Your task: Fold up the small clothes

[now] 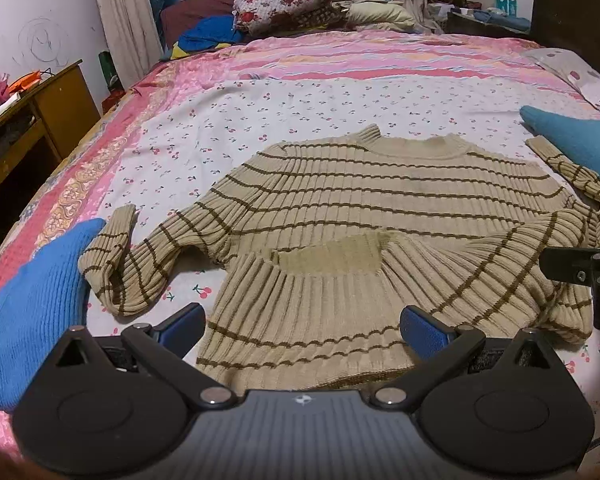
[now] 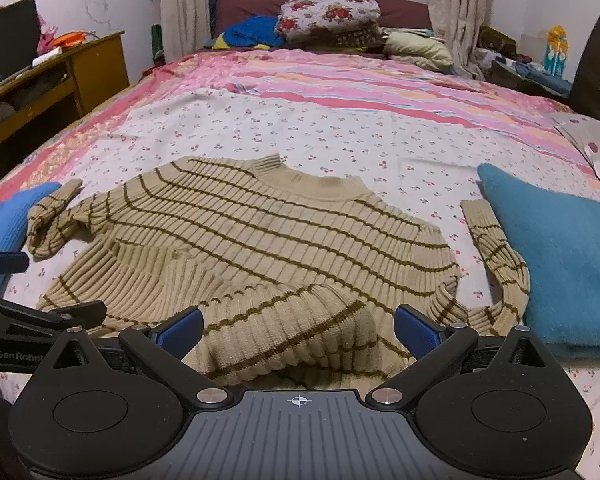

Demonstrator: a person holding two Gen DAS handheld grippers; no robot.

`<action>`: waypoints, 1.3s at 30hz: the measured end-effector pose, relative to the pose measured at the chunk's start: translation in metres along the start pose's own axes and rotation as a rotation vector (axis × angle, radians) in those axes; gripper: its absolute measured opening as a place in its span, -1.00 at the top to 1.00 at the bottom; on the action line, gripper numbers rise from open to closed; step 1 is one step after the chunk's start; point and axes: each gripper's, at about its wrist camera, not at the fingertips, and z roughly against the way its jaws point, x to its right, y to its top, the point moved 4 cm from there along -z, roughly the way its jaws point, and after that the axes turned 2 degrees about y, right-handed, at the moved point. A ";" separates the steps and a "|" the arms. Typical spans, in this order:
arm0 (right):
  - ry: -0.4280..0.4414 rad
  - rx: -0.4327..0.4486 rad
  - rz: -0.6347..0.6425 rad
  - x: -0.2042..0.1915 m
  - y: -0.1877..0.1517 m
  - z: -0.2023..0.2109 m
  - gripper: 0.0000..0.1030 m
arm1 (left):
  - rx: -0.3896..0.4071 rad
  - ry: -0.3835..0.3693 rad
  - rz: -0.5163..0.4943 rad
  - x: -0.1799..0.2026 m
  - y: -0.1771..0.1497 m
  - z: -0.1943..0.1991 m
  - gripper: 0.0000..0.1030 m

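Well, here's the wide bed with its white cherry-print sheet (image 2: 300, 136) and pink striped quilt, and flat in the middle lies the beige ribbed sweater with brown stripes (image 1: 360, 200). I'd call this an early stage: the hem looks turned up over the body, but both sleeves sprawl outward unfolded. The left sleeve (image 1: 116, 264) curls against a bright blue knitted garment (image 1: 32, 312); the right sleeve (image 2: 496, 252) runs along a teal folded garment (image 2: 560, 264). Left gripper (image 1: 302, 326) is spread wide over the near hem, pinching nothing. Right gripper (image 2: 298, 326) likewise gapes open above the fold, empty.
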 end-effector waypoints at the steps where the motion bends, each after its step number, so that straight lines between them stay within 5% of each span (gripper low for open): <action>1: 0.000 -0.001 0.001 0.000 0.001 -0.001 -0.96 | 0.002 -0.002 0.000 -0.001 0.001 -0.001 -1.00; 11: -0.004 -0.008 0.022 0.007 0.021 -0.015 -0.91 | 0.040 -0.016 0.004 -0.024 0.017 -0.013 -1.00; 30: 0.219 -0.182 0.067 0.001 0.010 -0.060 -0.91 | -0.046 -0.215 -0.021 -0.045 0.004 -0.053 -1.00; 33: 0.236 -0.213 0.087 -0.003 0.003 -0.060 -0.60 | -0.070 -0.208 -0.057 -0.043 -0.006 -0.057 -0.88; 36: 0.252 -0.256 0.065 -0.002 -0.006 -0.060 0.27 | -0.124 -0.234 -0.065 -0.043 -0.016 -0.061 -0.13; 39: 0.271 -0.262 0.057 -0.003 -0.012 -0.053 0.55 | -0.125 -0.255 -0.051 -0.047 -0.022 -0.055 0.10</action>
